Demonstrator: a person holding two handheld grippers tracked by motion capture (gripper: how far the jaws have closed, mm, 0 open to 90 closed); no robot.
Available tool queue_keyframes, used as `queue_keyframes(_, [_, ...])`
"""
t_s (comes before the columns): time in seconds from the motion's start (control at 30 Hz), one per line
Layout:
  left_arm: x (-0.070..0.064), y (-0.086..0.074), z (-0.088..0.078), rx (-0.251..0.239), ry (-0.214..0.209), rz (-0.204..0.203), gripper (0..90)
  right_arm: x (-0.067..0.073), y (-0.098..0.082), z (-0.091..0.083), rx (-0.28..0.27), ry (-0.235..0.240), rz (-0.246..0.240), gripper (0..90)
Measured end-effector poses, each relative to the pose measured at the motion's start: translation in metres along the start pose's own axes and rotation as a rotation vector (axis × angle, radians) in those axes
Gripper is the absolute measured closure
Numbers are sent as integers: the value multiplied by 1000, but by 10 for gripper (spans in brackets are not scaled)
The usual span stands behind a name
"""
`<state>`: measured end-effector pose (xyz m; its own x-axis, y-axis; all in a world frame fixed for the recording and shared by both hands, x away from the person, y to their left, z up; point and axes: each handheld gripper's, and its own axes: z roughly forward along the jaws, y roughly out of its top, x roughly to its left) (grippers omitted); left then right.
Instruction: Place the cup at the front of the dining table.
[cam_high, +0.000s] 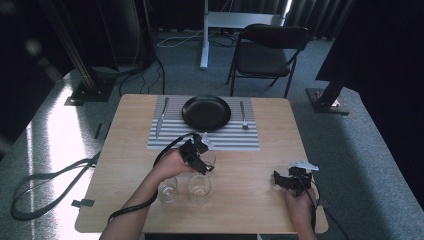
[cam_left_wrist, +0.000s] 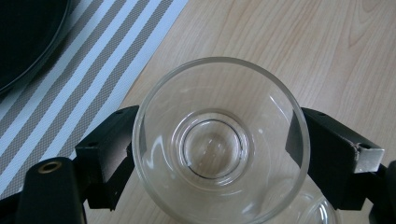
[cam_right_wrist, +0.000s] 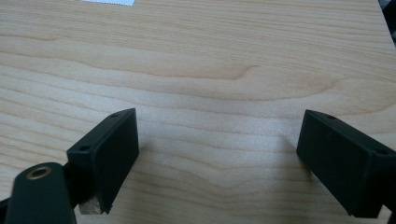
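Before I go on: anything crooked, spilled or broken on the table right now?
Nothing stands out. The plate sits centred on the striped placemat, knife and fork lie straight on either side, and the three glasses look upright, dry and intact. The left tool brackets one glass; the right tool is open over bare wood.

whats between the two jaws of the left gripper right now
A clear empty glass sits between the left gripper's jaws, one at each side of it, seen in the left gripper view. The right gripper's jaws have bare table between them.

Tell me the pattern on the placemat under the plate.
The placemat has grey and white stripes, clearest in the left gripper view.
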<state>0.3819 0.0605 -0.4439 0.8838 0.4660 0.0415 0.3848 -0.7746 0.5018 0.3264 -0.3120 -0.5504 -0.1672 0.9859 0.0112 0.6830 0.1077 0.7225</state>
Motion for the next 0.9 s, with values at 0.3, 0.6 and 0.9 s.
queue_keyframes(0.3, [12, -15, -10, 2, 26, -37, 180, 0, 0, 0, 0, 0, 1, 122])
queue_keyframes(0.6, [28, -28, -25, -16, 61, -89, 180, 0, 0, 0, -1, 0, -2, 122])
queue_keyframes(0.9, [45, -35, -31, -21, 80, -149, 181, 0, 0, 0, 0, -1, -2, 122])
